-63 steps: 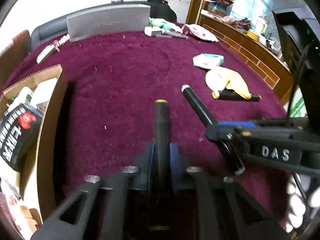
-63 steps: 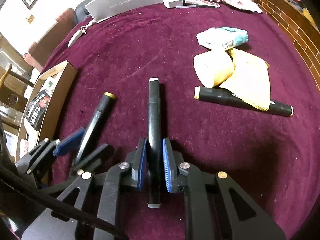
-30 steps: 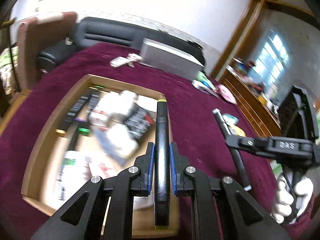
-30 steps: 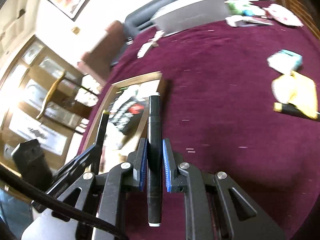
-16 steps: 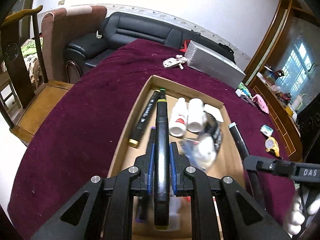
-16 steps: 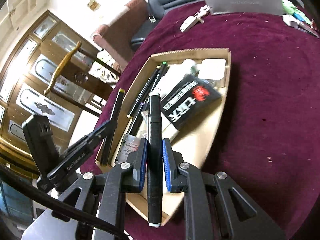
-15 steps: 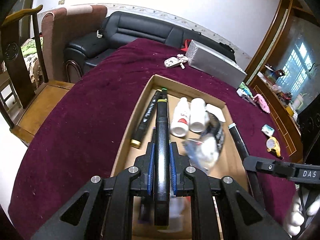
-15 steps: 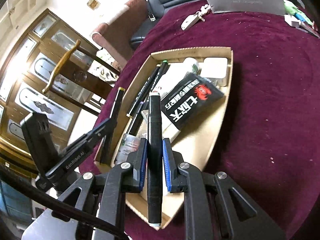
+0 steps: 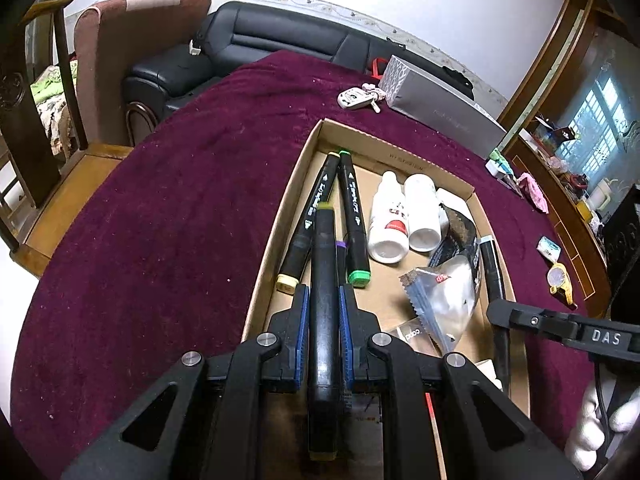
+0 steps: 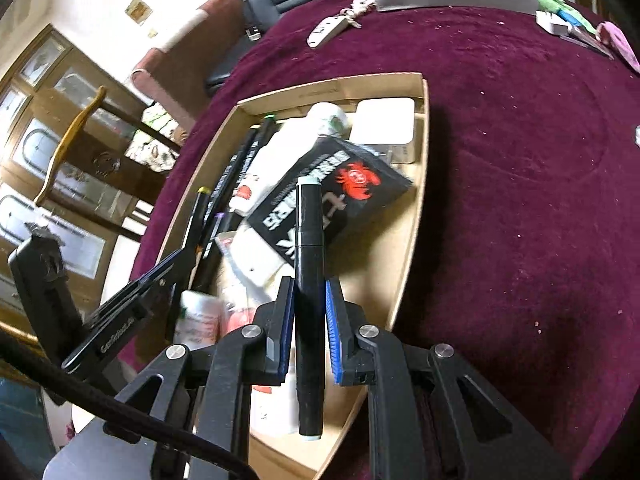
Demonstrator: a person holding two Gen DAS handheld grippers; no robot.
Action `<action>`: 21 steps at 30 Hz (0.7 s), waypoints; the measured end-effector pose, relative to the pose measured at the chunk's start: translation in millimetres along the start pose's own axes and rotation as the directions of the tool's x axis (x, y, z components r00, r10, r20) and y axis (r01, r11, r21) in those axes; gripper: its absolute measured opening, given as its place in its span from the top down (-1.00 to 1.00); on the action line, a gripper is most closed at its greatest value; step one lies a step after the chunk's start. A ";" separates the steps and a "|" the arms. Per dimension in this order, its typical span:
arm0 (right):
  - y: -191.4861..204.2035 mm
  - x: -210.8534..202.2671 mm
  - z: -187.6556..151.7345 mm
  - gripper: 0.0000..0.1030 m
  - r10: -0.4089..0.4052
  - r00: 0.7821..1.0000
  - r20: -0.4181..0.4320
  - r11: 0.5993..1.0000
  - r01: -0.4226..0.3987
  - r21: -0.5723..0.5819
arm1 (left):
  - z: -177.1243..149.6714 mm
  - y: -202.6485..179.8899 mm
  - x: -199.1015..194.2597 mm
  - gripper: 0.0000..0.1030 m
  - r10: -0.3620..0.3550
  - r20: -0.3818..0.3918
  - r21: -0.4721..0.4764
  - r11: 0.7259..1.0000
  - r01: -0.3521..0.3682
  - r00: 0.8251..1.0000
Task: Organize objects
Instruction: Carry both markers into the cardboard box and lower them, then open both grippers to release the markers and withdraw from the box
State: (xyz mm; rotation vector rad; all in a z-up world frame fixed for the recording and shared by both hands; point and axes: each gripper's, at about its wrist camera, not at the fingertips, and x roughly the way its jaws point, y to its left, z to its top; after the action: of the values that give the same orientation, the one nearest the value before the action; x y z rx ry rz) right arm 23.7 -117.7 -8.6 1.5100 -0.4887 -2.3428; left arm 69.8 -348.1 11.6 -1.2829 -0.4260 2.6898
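My left gripper (image 9: pixel 323 304) is shut on a black marker with a yellow cap (image 9: pixel 324 264), held over the left side of the shallow cardboard box (image 9: pixel 276 224). Right below it two black markers (image 9: pixel 352 208) lie side by side in the box. My right gripper (image 10: pixel 308 300) is shut on a black marker with a pale cap (image 10: pixel 308 248), hanging over the box (image 10: pixel 416 184) above a black packet with a red crab logo (image 10: pixel 340 188). In the left wrist view the right gripper (image 9: pixel 496 312) shows at the right; in the right wrist view the left gripper (image 10: pixel 176 256) shows at the left.
The box also holds two white bottles (image 9: pixel 400 216), a clear foil packet (image 9: pixel 444 296) and a white square case (image 10: pixel 384 124). Around it lies the dark red table cloth (image 9: pixel 180 208). At the far edge sit a grey carton (image 9: pixel 440 108) and a key fob (image 9: pixel 356 98).
Both grippers have swung from the open cloth to over the box and sunk lower, each still holding its marker. The box contents have grown larger in both views.
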 end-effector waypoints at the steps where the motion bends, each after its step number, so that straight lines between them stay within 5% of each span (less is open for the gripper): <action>1: -1.0 2.1 1.3 0.75 -0.005 1.000 -0.001 1.000 0.005 0.007 | 0.2 0.5 -0.1 0.78 0.000 0.000 0.002 1.000 0.000 1.000; 11: -0.9 7.7 4.9 0.75 -0.055 0.998 0.018 0.998 0.055 0.010 | 1.1 1.0 -1.0 0.74 -0.015 0.009 0.000 1.000 0.015 1.000; 17: -2.1 5.1 3.9 0.72 -0.076 0.996 0.035 0.997 0.076 0.011 | 3.1 -1.7 -7.1 0.24 -0.061 0.020 -0.011 0.998 0.061 0.998; 21: -1.9 -1.8 3.7 0.58 -0.092 0.993 0.067 0.996 0.091 0.018 | 4.8 -6.4 -17.2 0.18 -0.080 0.040 -0.009 0.997 0.081 0.996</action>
State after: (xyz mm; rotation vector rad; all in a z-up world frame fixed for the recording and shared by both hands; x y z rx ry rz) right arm 20.9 -114.8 -6.5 1.4936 -0.4632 -2.4729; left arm 76.9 -347.0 29.1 -1.1901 -0.4871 2.6535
